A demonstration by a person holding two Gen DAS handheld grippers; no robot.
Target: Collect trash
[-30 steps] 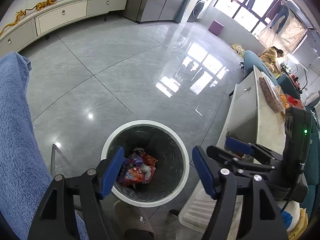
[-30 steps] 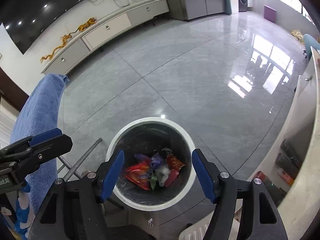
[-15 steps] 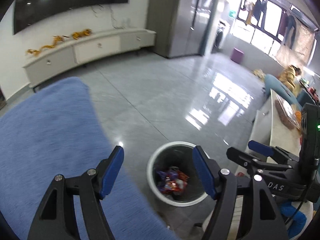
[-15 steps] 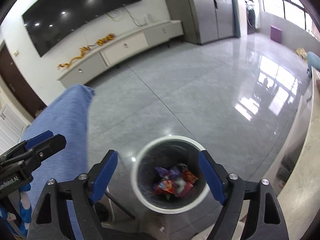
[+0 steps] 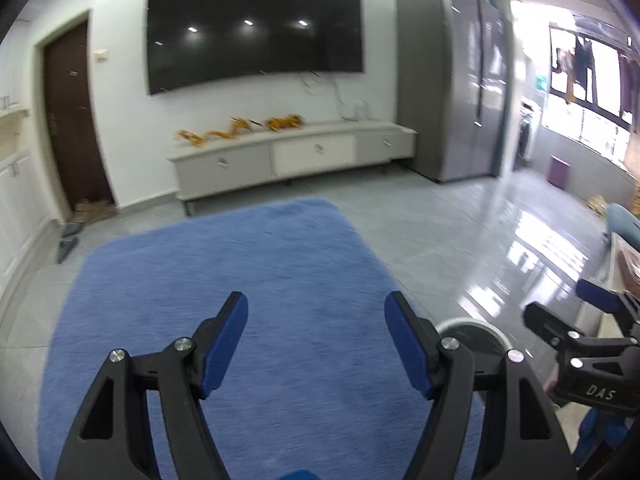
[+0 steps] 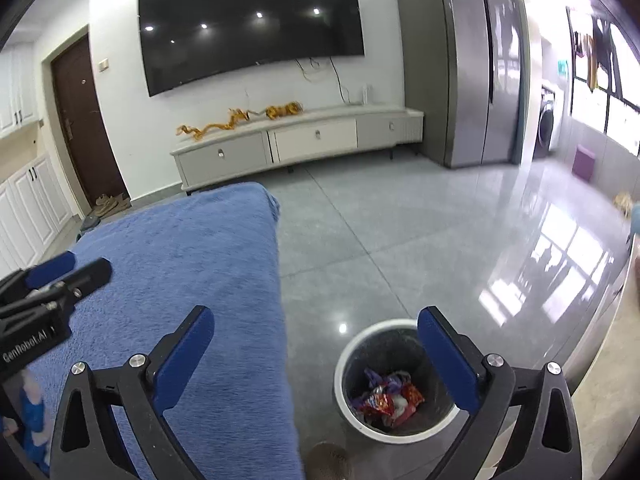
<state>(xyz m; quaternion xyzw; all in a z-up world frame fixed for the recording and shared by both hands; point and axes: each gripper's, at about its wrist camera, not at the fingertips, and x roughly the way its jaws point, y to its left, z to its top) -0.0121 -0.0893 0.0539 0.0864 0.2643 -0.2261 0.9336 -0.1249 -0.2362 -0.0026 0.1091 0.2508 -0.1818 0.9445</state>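
A round white-rimmed trash bin [image 6: 345,364] stands on the grey tile floor and holds several colourful snack wrappers [image 6: 387,396]. My right gripper [image 6: 316,356] is open and empty, raised above the bin's left side. My left gripper [image 5: 316,340] is open and empty above a blue cloth-covered surface [image 5: 240,272]. Only a sliver of the bin's rim [image 5: 468,325] shows behind its right finger. The right gripper also shows at the right edge of the left wrist view [image 5: 584,328]. The left gripper shows at the left edge of the right wrist view [image 6: 52,280].
The blue cloth surface [image 6: 192,264] ends just left of the bin. A low white TV cabinet [image 6: 296,144] with a yellow toy stands along the far wall under a large TV [image 6: 252,20]. A grey fridge [image 6: 472,60] stands at the right. A light counter edge [image 6: 600,360] runs at right.
Both grippers have tilted up from looking down into the bin to looking across the room. The left gripper has moved left over the blue cloth. Both stay open and empty.
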